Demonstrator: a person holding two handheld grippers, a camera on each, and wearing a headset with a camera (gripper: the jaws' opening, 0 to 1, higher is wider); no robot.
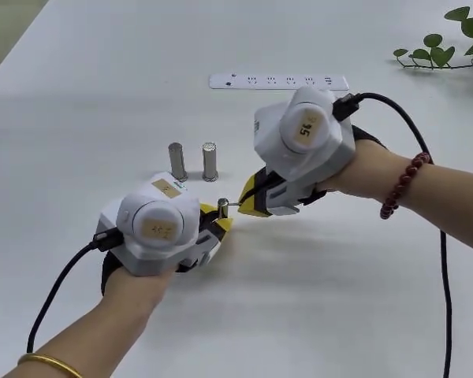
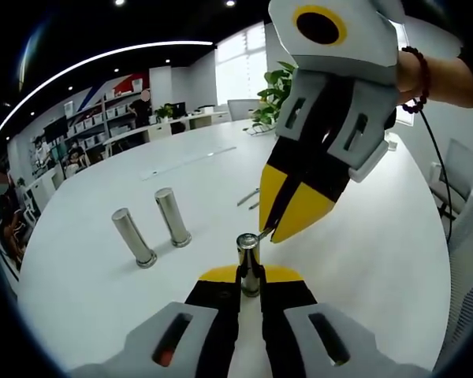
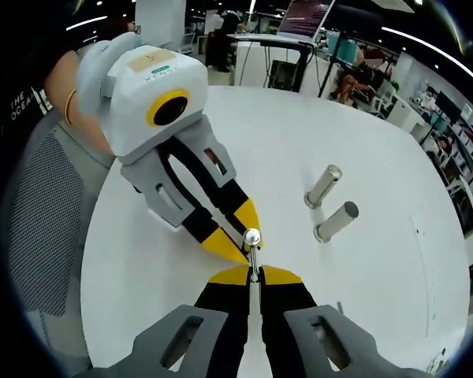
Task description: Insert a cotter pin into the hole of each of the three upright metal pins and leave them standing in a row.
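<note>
**Two hand-held grippers meet at one pin**

The left hand-held gripper (image 1: 217, 220) lies low over the bench (image 1: 339, 276). Its forearm comes in from the near left, with the hand cupped under the body. Its yellow-tipped jaws are closed on the shaft of an upright pin (image 1: 222, 208), which stands on the bench.

The right hand-held gripper (image 1: 248, 203) comes in from the right on a forearm with a bead bracelet (image 1: 402, 185). It tilts down and to the left, its tips just beside the pin's top. Its jaws are pinched on a thin cotter pin (image 1: 233, 205). The cotter pin's free end reaches the pin's head, but whether it sits in the hole cannot be told.

In the left gripper view the right hand-held gripper's tips hang just above and to the right of the pin.

The other two pins (image 1: 193, 161) stand upright side by side, near and just beyond the held one. A power strip (image 1: 278, 81) lies well beyond them.
</note>
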